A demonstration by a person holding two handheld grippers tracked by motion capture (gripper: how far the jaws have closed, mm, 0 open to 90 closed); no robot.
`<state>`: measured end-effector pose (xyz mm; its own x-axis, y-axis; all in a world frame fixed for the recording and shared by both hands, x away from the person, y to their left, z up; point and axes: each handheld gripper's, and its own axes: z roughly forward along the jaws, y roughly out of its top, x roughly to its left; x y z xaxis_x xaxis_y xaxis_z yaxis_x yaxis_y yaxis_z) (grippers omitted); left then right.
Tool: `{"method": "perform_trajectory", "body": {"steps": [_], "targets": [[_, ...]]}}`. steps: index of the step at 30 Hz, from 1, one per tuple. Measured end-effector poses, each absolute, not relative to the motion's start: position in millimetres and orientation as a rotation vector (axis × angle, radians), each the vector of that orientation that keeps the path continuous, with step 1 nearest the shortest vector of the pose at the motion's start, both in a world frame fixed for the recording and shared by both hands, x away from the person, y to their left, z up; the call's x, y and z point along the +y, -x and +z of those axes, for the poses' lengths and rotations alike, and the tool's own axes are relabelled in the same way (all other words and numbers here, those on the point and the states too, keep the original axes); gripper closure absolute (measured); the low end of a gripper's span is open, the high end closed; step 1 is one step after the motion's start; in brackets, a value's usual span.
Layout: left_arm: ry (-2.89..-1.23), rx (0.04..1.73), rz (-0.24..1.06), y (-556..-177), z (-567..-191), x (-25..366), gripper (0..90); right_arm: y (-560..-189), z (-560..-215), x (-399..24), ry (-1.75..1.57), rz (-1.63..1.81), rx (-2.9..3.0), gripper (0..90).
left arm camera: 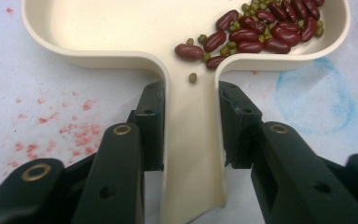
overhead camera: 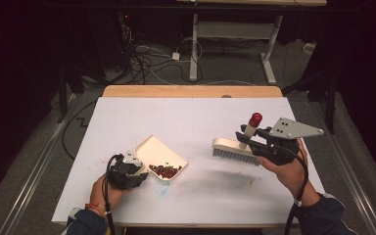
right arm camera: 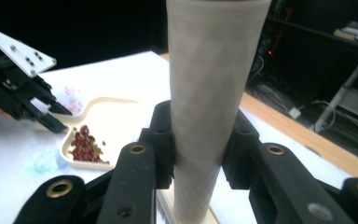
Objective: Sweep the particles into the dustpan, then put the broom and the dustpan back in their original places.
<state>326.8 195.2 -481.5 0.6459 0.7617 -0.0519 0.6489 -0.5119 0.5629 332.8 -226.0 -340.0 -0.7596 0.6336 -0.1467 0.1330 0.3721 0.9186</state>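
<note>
broadly, the white table [overhead camera: 196, 196] carries everything, with faint red and blue smudges on its sheet. next in size is the brush [overhead camera: 235, 149], held off to the right and well apart from the pan, its bristles pointing down close over the table; it looks like light, stiff plastic, and its upright handle [right arm camera: 212, 107] is the natural place to hold it. the right gripper [right arm camera: 198, 140] has its jaws clamped on that handle from both sides. the cream dustpan [left arm camera: 121, 35] lies flat near the front left of the table; it too seems rigid and light, probably a bit slick, so its narrow stem is the sensible grip, and the left gripper [left arm camera: 192, 126] is squeezed onto exactly that. inside the pan sits a small heap of red kidney beans [left arm camera: 261, 32] mixed with tiny green beans [left arm camera: 192, 77], gathered toward one corner, likely to roll if the pan tips.
</note>
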Motion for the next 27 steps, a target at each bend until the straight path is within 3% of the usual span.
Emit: {"method": "perform_trajectory", "body": {"steps": [20, 27], "targets": [[-2.304, 1.114, 0.280, -326, -482, 199, 63.1, -312, -373, -275, -0.775, 1.305, 2.233, 69.8], [-2.253, 1.196, 0.311, -331, -482, 209, 63.1, -303, -375, -294, -0.785, 1.294, 2.253, 69.8]]}}
